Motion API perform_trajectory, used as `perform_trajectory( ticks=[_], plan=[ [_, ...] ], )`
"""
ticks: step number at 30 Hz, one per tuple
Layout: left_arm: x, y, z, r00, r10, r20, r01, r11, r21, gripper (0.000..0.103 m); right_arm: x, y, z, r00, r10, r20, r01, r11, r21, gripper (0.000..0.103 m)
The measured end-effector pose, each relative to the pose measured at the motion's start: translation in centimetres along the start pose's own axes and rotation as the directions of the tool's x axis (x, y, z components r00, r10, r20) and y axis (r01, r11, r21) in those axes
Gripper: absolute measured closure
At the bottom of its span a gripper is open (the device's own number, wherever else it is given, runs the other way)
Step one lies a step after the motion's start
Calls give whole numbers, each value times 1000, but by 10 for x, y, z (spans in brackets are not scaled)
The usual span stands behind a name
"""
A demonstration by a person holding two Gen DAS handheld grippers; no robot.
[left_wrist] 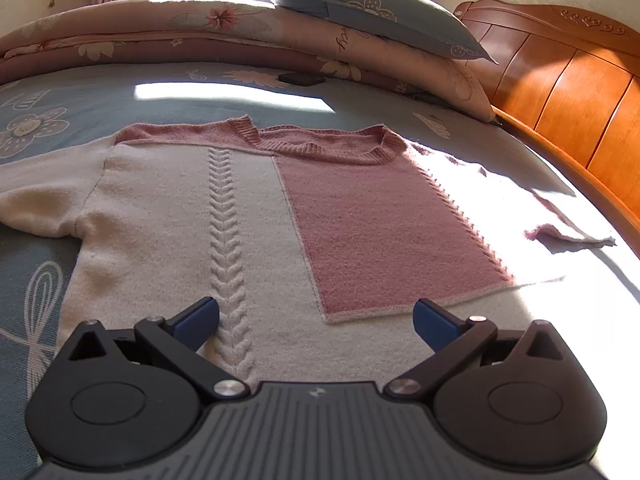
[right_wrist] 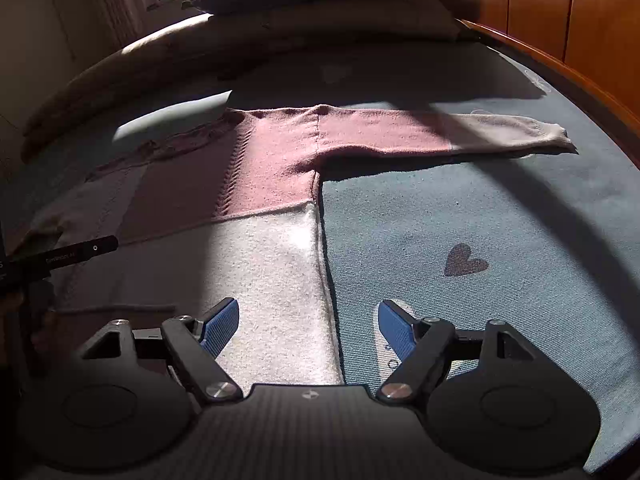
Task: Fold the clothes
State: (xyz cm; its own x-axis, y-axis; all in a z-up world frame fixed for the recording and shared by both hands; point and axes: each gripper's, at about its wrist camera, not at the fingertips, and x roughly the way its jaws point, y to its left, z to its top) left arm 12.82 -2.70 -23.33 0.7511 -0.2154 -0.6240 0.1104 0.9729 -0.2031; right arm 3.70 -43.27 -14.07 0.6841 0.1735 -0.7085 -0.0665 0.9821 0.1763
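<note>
Left wrist view: sweater (left_wrist: 248, 216) lies flat on the bed (left_wrist: 120, 92), sleeves out. Left claw (left_wrist: 316, 322) and right claw (right_wrist: 308, 326) gape wide, holding nothing. Pinching the sheet along with the side edge (right_wrist: 324, 272) could drag the knit crooked.

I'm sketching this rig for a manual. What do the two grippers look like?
Both match: the left gripper and right gripper have black linkage arms with silver pivot pins, ribbed blue pads, rounded black housings and a ribbed grey centre plate bearing a small white mark.
</note>
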Motion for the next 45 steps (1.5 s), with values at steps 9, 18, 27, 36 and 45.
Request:
perform_trajectory(
  ticks=[9,18,27,36,45],
  plan=[
    [4,2,-6,999,-10,30,9,998,60,1,20,-102,137,965,-139,222,120,988,96,23],
    [4,-6,-6,1000,14,27,-16,997,80,1,141,-228,170,969,-189,156,147,957,251,23],
    [9,-11,-9,999,38,23,-40,994,105,1,203,-296,147,975,-182,125,144,953,268,24],
    [9,-12,-9,999,44,22,-47,993,111,1,194,-280,165,977,-158,141,120,962,245,27],
    [10,-13,-9,999,51,20,-53,992,118,1,219,-271,168,961,-238,139,195,944,266,27]
  ],
)
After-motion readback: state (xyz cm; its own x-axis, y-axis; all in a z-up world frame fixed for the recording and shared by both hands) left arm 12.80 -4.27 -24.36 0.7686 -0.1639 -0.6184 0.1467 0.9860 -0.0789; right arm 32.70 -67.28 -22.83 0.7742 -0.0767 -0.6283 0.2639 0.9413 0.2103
